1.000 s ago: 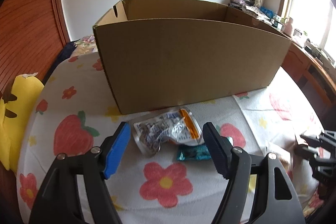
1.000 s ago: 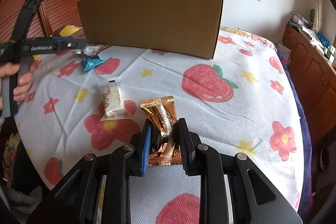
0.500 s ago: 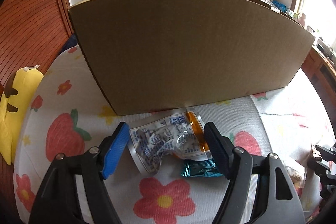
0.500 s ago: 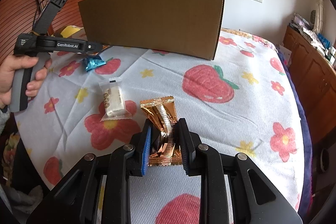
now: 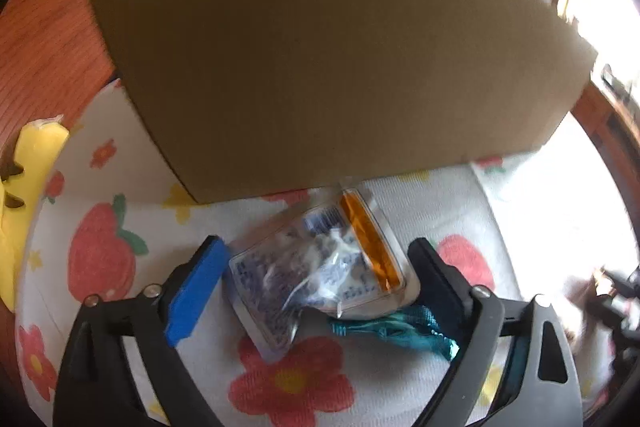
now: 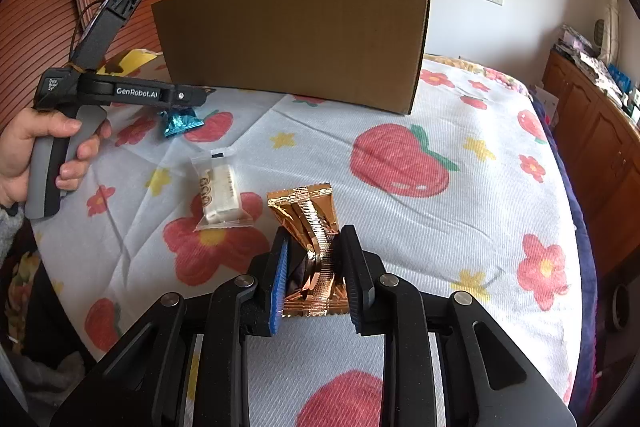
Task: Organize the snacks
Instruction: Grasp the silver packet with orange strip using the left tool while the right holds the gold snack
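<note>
A clear snack bag (image 5: 320, 267) with blue print and an orange strip lies on the flowered cloth in front of the cardboard box (image 5: 320, 67). My left gripper (image 5: 316, 247) straddles it, jaws opening wide, pads not touching it. A teal candy wrapper (image 5: 392, 333) lies beside the right finger. In the right wrist view my right gripper (image 6: 315, 239) is shut on a gold foil snack packet (image 6: 304, 207) that rests on the cloth. A white wrapped snack (image 6: 218, 187) lies just left of it. The left gripper (image 6: 196, 95) shows by the box (image 6: 292, 39), over the teal wrapper (image 6: 180, 121).
A person's hand (image 6: 40, 143) holds the left gripper's handle. A yellow cushion (image 5: 24, 187) sits at the cloth's left edge. A wooden sideboard (image 6: 600, 131) with clutter runs along the right. The box's near wall hides its inside from both views.
The left gripper has come down and forward over the clear bag, and its jaws have spread wider. The right gripper stays still, shut on the gold packet.
</note>
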The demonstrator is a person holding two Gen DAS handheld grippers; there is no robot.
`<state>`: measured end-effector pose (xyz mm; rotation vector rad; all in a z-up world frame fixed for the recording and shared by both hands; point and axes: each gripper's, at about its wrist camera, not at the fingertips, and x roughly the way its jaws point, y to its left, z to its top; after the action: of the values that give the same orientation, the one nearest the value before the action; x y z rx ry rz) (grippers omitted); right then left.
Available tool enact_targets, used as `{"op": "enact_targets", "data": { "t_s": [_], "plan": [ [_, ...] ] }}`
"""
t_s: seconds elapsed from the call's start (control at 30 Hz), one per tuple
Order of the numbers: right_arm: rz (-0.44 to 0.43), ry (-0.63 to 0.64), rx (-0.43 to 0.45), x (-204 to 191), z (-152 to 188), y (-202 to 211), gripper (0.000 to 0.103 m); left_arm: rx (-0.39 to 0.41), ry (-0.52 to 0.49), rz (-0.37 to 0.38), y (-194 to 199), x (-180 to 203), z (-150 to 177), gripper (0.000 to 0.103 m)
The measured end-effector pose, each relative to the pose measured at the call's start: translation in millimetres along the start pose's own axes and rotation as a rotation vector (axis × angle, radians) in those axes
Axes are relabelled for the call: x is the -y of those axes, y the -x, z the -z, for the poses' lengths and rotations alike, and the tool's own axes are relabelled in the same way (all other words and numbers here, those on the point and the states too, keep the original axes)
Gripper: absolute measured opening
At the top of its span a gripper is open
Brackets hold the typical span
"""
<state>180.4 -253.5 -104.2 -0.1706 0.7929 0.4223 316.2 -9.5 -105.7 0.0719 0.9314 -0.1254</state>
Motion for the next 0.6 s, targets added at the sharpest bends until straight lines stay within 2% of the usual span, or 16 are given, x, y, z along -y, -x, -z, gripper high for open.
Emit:
{"op": "enact_targets", "data": {
  "t_s": [0.23,0.33,0.4,0.47,0.6],
  "plan": [
    [-0.002,0.002,0.0,0,0,0,0.024,-0.001,0.002,0.012,3,2,4,0.093],
    [-0.002,0.002,0.0,0,0,0,0.024,0.0,0.002,0.018,5,2,6,0.09],
    [-0.002,0.001,0.0,0,0,0,0.024,0.008,-0.002,0.026,10,2,9,0.077],
    [-0.002,0.001,0.0,0,0,0,0.024,0.021,-0.037,0.015,16,7,13,0.07],
    [-0.001,0.002,0.0,0,0,0,0.024,0.034,-0.053,0.02,29,11,21,0.064]
  ]
}}
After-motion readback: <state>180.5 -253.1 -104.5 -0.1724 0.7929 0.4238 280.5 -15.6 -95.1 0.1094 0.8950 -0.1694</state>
